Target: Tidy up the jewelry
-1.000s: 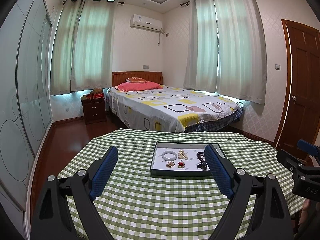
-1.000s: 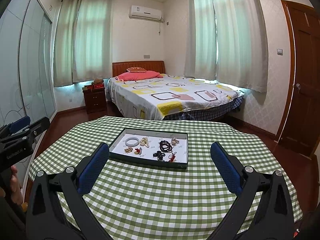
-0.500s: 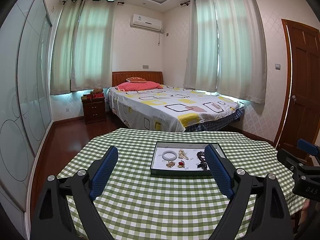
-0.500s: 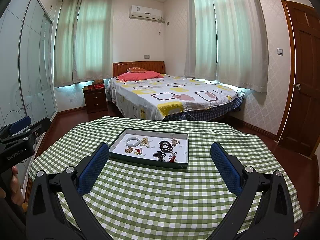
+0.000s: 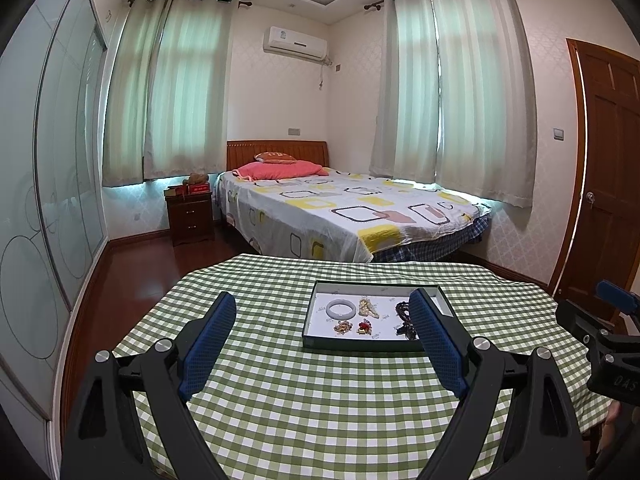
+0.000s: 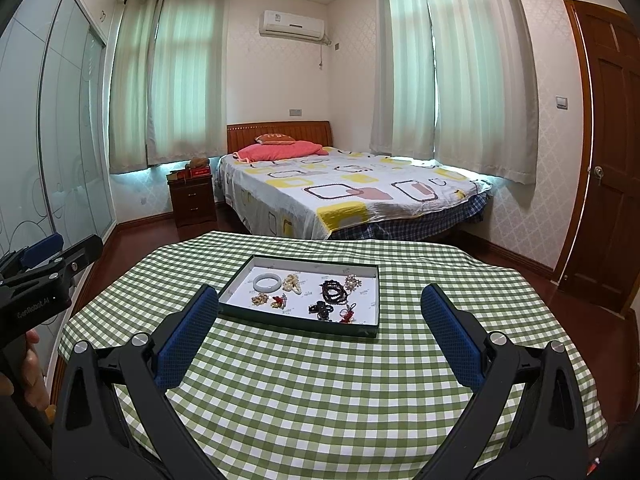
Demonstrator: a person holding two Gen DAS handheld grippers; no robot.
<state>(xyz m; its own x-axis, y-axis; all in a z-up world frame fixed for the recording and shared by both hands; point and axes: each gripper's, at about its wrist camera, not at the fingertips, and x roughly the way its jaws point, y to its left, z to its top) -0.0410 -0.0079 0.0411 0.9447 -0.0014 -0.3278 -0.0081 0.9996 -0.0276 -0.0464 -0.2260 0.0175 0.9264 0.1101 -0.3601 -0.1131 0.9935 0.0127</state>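
A dark-rimmed tray (image 5: 316, 307) (image 6: 240, 276) with a white floor lies on the green checked table. In it lie a white bangle (image 5: 340, 309) (image 6: 267, 282), a cream bead cluster (image 5: 369, 307) (image 6: 293, 282), small gold and red pieces (image 5: 352, 326) (image 6: 272, 300), and dark bead bracelets (image 6: 334, 291) (image 5: 403, 307). My left gripper (image 5: 322, 344) is open and empty, hovering short of the tray; its right finger hides the tray's right part. My right gripper (image 6: 320, 336) is open and empty, just in front of the tray.
The green checked tablecloth (image 5: 320, 392) (image 6: 320, 380) covers a round table. Behind it stand a bed (image 5: 344, 208), a nightstand (image 5: 190, 216), glass wardrobe doors (image 5: 48, 200) at left and a wooden door (image 5: 612, 184) at right. Each gripper shows at the other view's edge.
Both views have drifted very slightly; the tray and jewelry lie as before and both grippers stay open.
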